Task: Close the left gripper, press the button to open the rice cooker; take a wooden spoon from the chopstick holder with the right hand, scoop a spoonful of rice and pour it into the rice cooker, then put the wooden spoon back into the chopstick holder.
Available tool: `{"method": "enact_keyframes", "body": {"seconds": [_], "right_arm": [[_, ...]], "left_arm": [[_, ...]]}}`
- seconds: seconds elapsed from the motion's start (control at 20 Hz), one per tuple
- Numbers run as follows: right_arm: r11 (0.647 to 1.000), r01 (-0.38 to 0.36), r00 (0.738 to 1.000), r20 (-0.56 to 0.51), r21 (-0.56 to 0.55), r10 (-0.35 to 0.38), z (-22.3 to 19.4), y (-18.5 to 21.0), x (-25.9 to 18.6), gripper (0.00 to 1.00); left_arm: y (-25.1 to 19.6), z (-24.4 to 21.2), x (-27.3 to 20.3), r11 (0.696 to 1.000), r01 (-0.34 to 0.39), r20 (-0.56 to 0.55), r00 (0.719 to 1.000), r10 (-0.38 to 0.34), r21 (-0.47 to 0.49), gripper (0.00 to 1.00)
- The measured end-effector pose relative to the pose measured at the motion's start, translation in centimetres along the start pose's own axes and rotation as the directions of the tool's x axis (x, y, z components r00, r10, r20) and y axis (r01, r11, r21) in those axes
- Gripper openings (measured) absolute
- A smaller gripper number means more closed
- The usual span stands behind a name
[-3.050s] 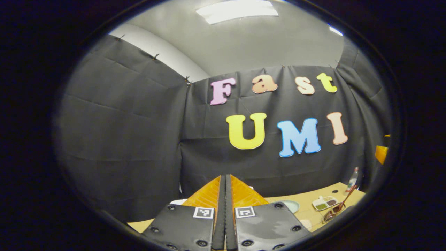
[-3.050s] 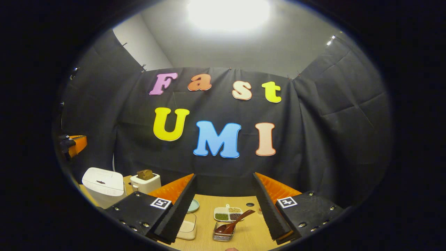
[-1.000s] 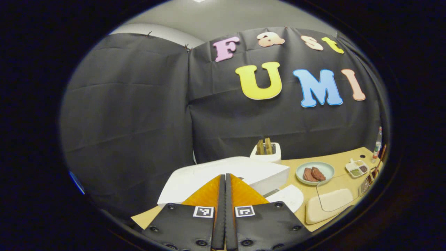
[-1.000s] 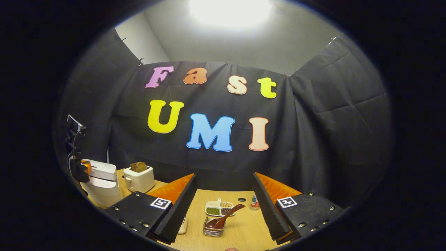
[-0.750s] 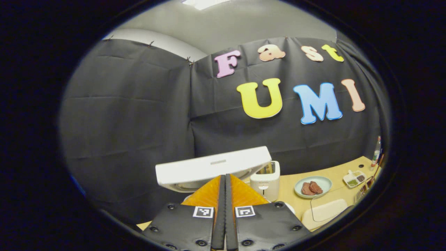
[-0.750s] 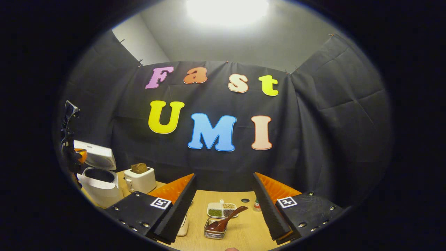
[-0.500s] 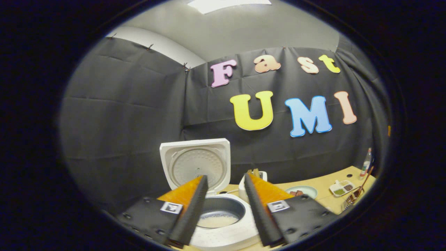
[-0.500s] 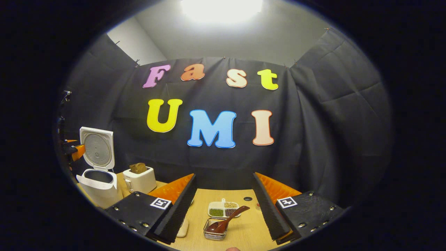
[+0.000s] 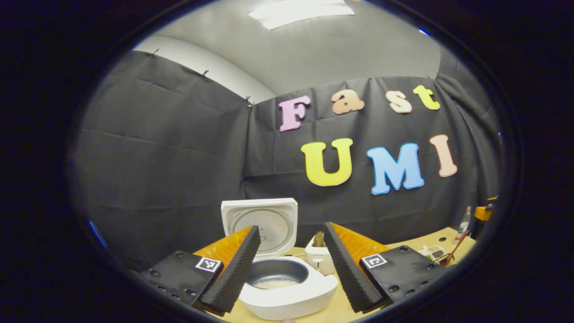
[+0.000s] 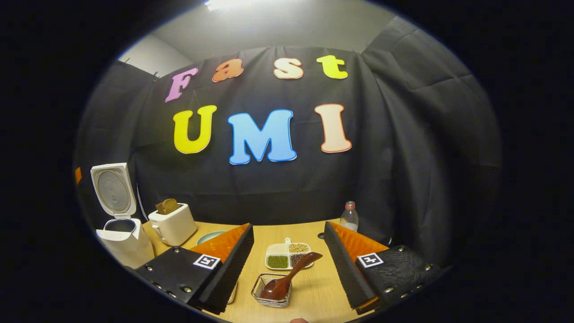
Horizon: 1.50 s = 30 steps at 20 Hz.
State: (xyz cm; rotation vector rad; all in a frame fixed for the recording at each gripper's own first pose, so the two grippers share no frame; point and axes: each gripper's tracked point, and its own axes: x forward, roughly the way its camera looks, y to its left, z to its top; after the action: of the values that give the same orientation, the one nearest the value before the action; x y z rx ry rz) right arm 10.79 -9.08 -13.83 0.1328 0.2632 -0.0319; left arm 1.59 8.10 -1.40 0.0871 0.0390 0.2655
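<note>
Your bench (image 10: 314, 287) runs across the booth, pale wood, with everything on it set out along its length. At its far left stands the white rice cooker (image 9: 287, 287), its lid (image 9: 262, 222) swung up and upright behind the pot, so the dark inner pot (image 9: 276, 273) lies open to you with a pale layer at the bottom. In the right gripper view the same cooker (image 10: 123, 246) sits at the left edge, lid (image 10: 112, 188) raised.

Just beside the cooker, to its right, is a white toaster (image 10: 172, 226) with brown bread standing in its slot. A pale green plate (image 10: 210, 236) lies beyond it, partly hidden behind your right tool.

Your left tool (image 9: 291, 264) hangs just in front of the cooker with its fingers spread wide apart, gripping nothing; the open pot shows between them. Your right tool (image 10: 289, 264) is likewise spread wide and empty, held above the near edge of the bench.

Between its fingers sits the wire chopstick holder (image 10: 271, 290), near you, with the wooden spoon (image 10: 287, 276) lying in it: bowl down in the basket, handle slanting up to the right. Just behind it is a white divided dish (image 10: 287, 258) holding green, tan and dark grains in separate compartments. A small clear bottle (image 10: 349, 217) with a red band at its neck stands far right by the wall.
</note>
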Motion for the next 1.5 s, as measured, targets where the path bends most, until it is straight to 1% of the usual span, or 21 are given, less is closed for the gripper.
{"method": "enact_keyframes", "body": {"seconds": [0.25, 0.5, 0.55, 0.6, 0.65, 0.7, 0.8, 0.85, 0.9, 0.95, 1.05, 1.1, 1.15, 1.2, 1.25, 1.3, 1.4, 1.5], "right_arm": [[0.998, 0.004, 0.990, -0.140, 0.064, 0.005, -5.2, -1.2, 3.4, 0.96], [0.994, 0.049, 0.972, -0.233, 0.096, -0.025, -9.4, -2.6, 6.1, 0.96], [0.993, 0.053, 0.966, -0.257, 0.102, -0.025, -10.4, -2.8, 6.5, 0.96], [0.992, 0.048, 0.959, -0.282, 0.116, -0.014, -11.2, -2.8, 7.0, 0.96], [0.990, 0.039, 0.954, -0.301, 0.134, 0.003, -11.7, -2.4, 7.3, 0.96], [0.989, 0.036, 0.949, -0.315, 0.146, 0.012, -12.2, -2.4, 7.7, 0.96], [0.983, 0.024, 0.939, -0.341, 0.182, 0.041, -13.0, -1.8, 8.2, 0.92], [0.980, 0.032, 0.934, -0.356, 0.197, 0.042, -13.5, -1.9, 8.6, 0.83], [0.977, 0.047, 0.929, -0.369, 0.209, 0.035, -13.8, -2.0, 8.8, 0.76], [0.973, 0.049, 0.922, -0.384, 0.225, 0.043, -14.1, -1.8, 8.9, 0.52], [0.967, 0.019, 0.907, -0.412, 0.255, 0.091, -14.8, -0.6, 8.7, 0.52], [0.965, 0.041, 0.913, -0.403, 0.261, 0.070, -14.5, -0.8, 8.6, 0.52], [0.962, 0.049, 0.907, -0.416, 0.269, 0.070, -14.7, -0.7, 8.8, 0.18], [0.960, 0.056, 0.906, -0.417, 0.276, 0.067, -14.3, -0.8, 8.6, 0.17], [0.958, 0.058, 0.909, -0.413, 0.281, 0.066, -14.1, -0.4, 8.3, 0.11], [0.959, 0.031, 0.910, -0.404, 0.280, 0.088, -13.8, 0.4, 8.0, 0.11], [0.974, 0.001, 0.926, -0.367, 0.227, 0.085, -12.0, 1.4, 7.4, 0.12], [0.981, -0.018, 0.945, -0.318, 0.193, 0.079, -9.4, 2.0, 6.8, 0.11]], "left_arm": [[0.7, 0.3, -2.1, 0.999, -0.027, -0.016, 0.999, 0.027, 0.017, 0.92], [1.2, 0.8, -3.6, 0.998, -0.047, -0.018, 0.999, 0.047, 0.032, 0.92], [1.3, 0.8, -3.8, 0.998, -0.051, -0.019, 0.998, 0.051, 0.041, 0.98], [1.5, 0.8, -4.0, 0.997, -0.055, -0.021, 0.998, 0.056, 0.051, 0.98], [1.8, 0.6, -4.0, 0.996, -0.061, -0.024, 0.998, 0.062, 0.058, 0.92], [2.1, 0.6, -4.1, 0.996, -0.068, -0.029, 0.997, 0.070, 0.062, 0.98], [2.8, 0.5, -4.3, 0.995, -0.084, -0.040, 0.996, 0.086, 0.057, 0.98], [3.1, 0.4, -4.5, 0.994, -0.092, -0.043, 0.995, 0.094, 0.055, 0.98], [3.3, 0.5, -4.6, 0.994, -0.097, -0.043, 0.994, 0.100, 0.053, 0.92], [3.7, 0.7, -4.7, 0.993, -0.103, -0.039, 0.994, 0.105, 0.054, 0.98], [4.4, 0.9, -4.9, 0.992, -0.114, -0.032, 0.993, 0.116, 0.062, 0.98], [4.7, 1.0, -4.9, 0.991, -0.119, -0.032, 0.992, 0.121, 0.064, 0.98], [4.9, 0.7, -4.9, 0.990, -0.124, -0.036, 0.991, 0.127, 0.066, 0.98], [5.2, 0.8, -4.9, 0.989, -0.129, -0.037, 0.991, 0.131, 0.066, 0.98], [5.3, 0.7, -4.8, 0.990, -0.129, -0.035, 0.991, 0.131, 0.064, 0.98], [5.4, 0.8, -4.7, 0.990, -0.124, -0.037, 0.991, 0.127, 0.062, 0.98], [5.6, 0.9, -4.6, 0.991, -0.118, -0.030, 0.992, 0.121, 0.066, 0.98], [5.8, 1.2, -4.4, 0.991, -0.113, -0.021, 0.993, 0.114, 0.067, 0.98]]}}
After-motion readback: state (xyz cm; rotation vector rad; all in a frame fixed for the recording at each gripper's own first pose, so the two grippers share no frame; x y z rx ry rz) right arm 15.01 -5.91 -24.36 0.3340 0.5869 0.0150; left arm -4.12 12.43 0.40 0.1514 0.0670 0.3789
